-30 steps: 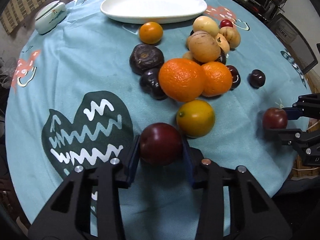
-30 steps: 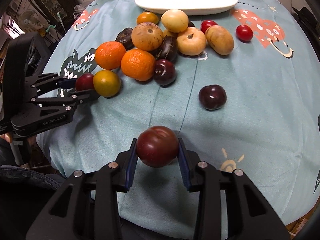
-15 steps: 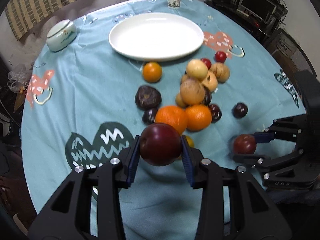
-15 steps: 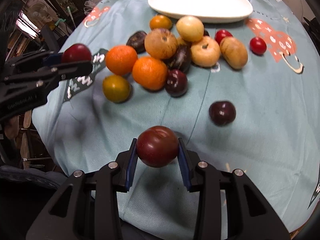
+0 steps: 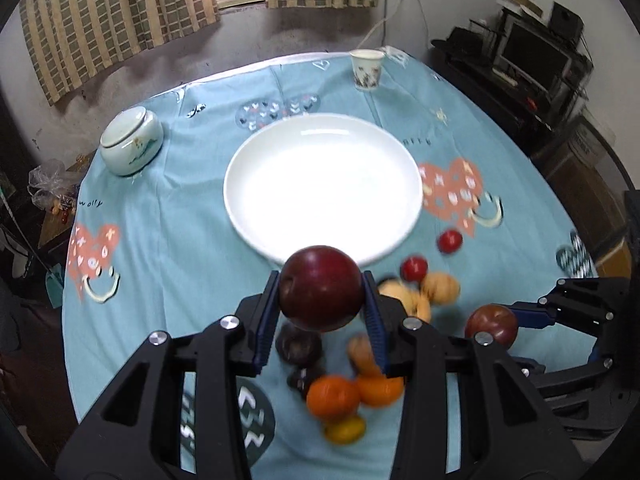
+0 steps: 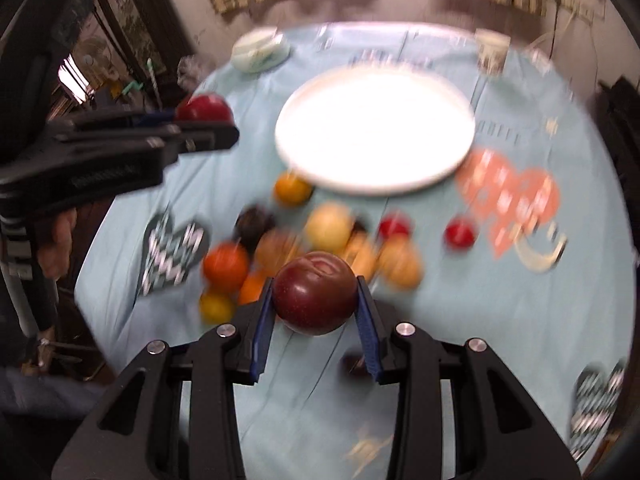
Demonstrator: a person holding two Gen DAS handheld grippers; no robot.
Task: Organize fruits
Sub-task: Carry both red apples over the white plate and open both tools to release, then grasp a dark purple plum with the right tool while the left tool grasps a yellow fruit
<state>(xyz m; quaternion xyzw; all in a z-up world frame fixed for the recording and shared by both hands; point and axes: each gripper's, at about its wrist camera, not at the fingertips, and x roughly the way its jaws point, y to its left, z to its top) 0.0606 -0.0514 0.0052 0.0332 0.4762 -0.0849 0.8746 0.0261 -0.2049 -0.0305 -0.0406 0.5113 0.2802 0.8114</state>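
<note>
My left gripper is shut on a dark red plum, held in the air above the fruit pile, near the front rim of the white plate. My right gripper is shut on a second dark red plum, also lifted over the pile. Each gripper shows in the other's view: the right one with its plum, the left one with its plum. Oranges, pale round fruits, small red fruits and dark plums lie on the blue tablecloth. The plate holds nothing.
A lidded ceramic jar stands at the back left and a paper cup at the far edge. A person's hand grips the left tool's handle. Dark furniture and electronics stand to the right of the round table.
Both grippers have risen with their plums and moved toward the plate. The whole plate, the cup and the curtained wall have come into view. The right wrist view is now motion-blurred.
</note>
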